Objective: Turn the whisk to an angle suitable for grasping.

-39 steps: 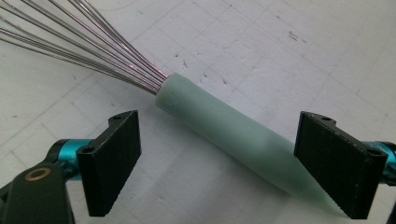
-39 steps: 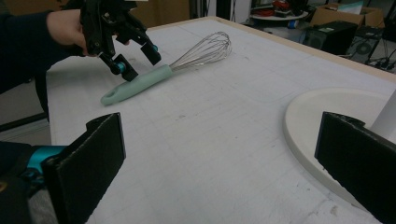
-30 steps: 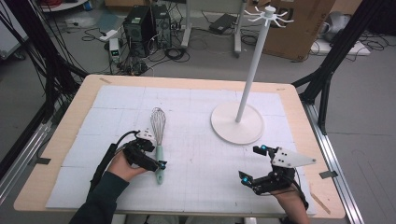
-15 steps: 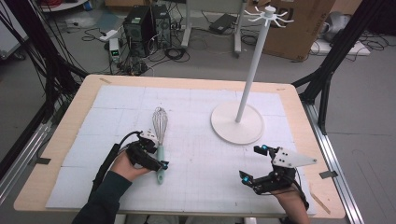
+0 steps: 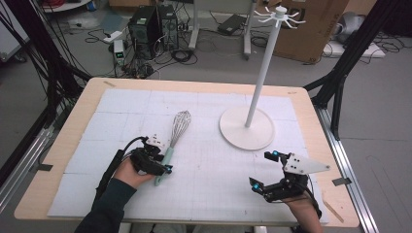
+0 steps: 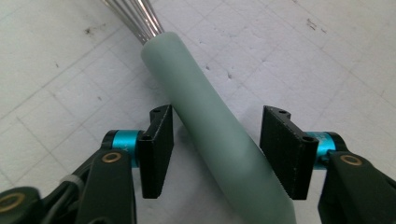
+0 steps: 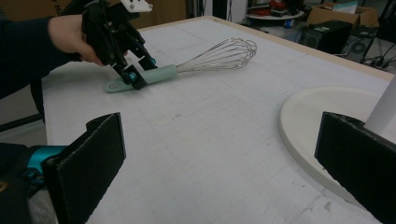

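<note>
While the whisk (image 5: 174, 138) is lying flat on the white mat of the bench (image 5: 87, 102), its wire head pointing away from the person and toward the far edge, the left tongs (image 5: 164, 165) are straddling its pale green handle (image 6: 210, 135). Their jaws have just been closing, yet a gap is showing on each side, so the pads (image 6: 158, 149) are not pressing the handle. Well apart, near the front right, the right tongs (image 5: 265, 170) are hovering spread wide with nothing between them, just in front of the white stand (image 5: 247, 127).
</note>
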